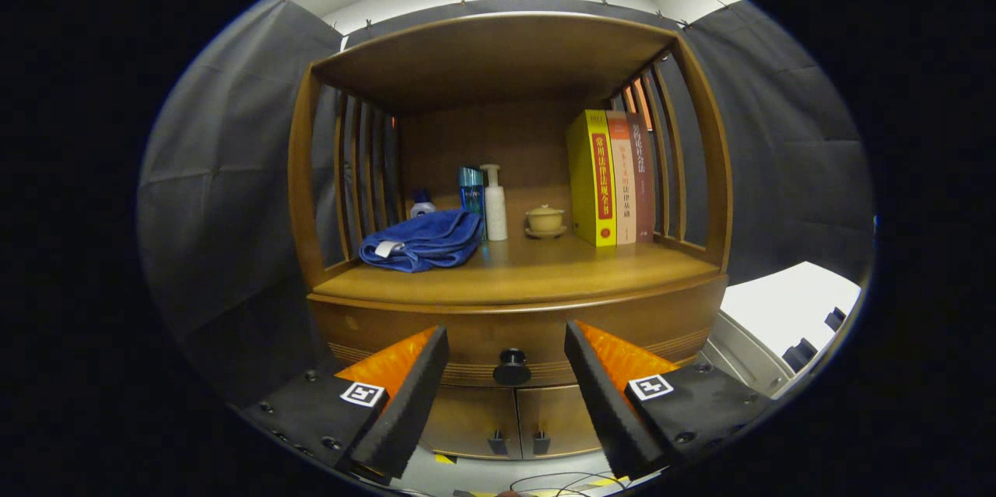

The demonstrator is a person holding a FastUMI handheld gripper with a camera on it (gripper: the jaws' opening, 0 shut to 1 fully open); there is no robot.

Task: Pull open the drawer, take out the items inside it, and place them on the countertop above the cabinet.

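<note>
The drawer [513,337] sits shut in the lower centre of the frame, a curved wooden front running side to side under the countertop [521,271]. Its dark round knob [511,366] faces the camera and is the only place to take hold; rigid and small, it may slip under a loose pinch. The drawer likely slides stiffly, straight outward. The gripper [506,349] has its fingers spread wide, the knob between them and slightly beyond, untouched. Above lie a blue towel [424,240], bottles and books [611,178].

We cannot see inside the shut drawer [513,341] — its contents stay hidden. The small bottle [422,205] sits half behind the blue towel [424,240] (far left), and the gripper [506,357], fingers spread, is cut off below.
</note>
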